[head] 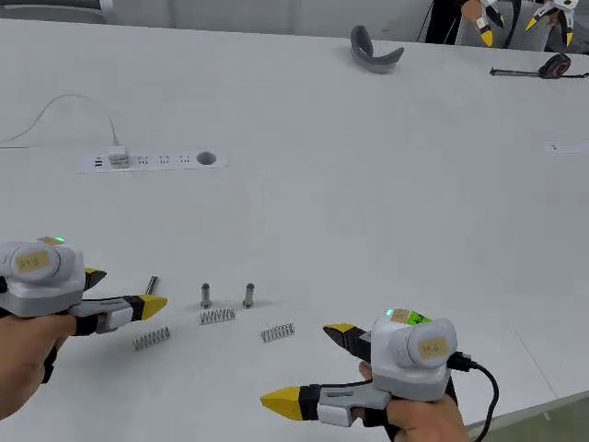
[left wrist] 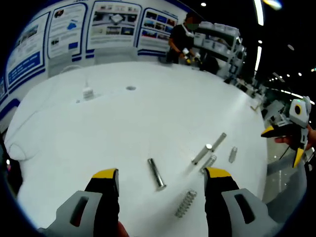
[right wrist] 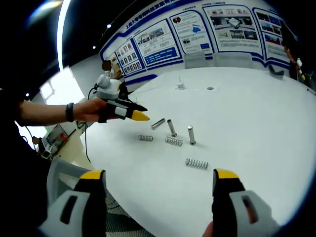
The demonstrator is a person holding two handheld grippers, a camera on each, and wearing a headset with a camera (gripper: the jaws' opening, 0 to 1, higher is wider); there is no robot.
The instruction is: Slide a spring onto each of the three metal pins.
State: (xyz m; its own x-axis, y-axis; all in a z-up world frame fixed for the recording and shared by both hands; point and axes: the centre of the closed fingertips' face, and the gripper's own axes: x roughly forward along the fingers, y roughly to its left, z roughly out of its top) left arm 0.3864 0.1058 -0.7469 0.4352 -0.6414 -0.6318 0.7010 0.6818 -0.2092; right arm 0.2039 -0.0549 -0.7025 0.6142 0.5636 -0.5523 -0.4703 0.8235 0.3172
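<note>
Resting on the desk (head: 368, 212) were three metal pins (head: 205, 295) and three springs (head: 217, 316), with the left hand-held gripper (head: 124, 290) and the right hand-held gripper (head: 308, 366) both spread.

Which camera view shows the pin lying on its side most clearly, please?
The left gripper view: the lying pin appears large and whole, framed by the left tool. The head view shows it small, near that tool's tip; the right gripper view, small and distant.

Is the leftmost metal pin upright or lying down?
Lying down: the leftmost pin rests on its side on the table.
</note>
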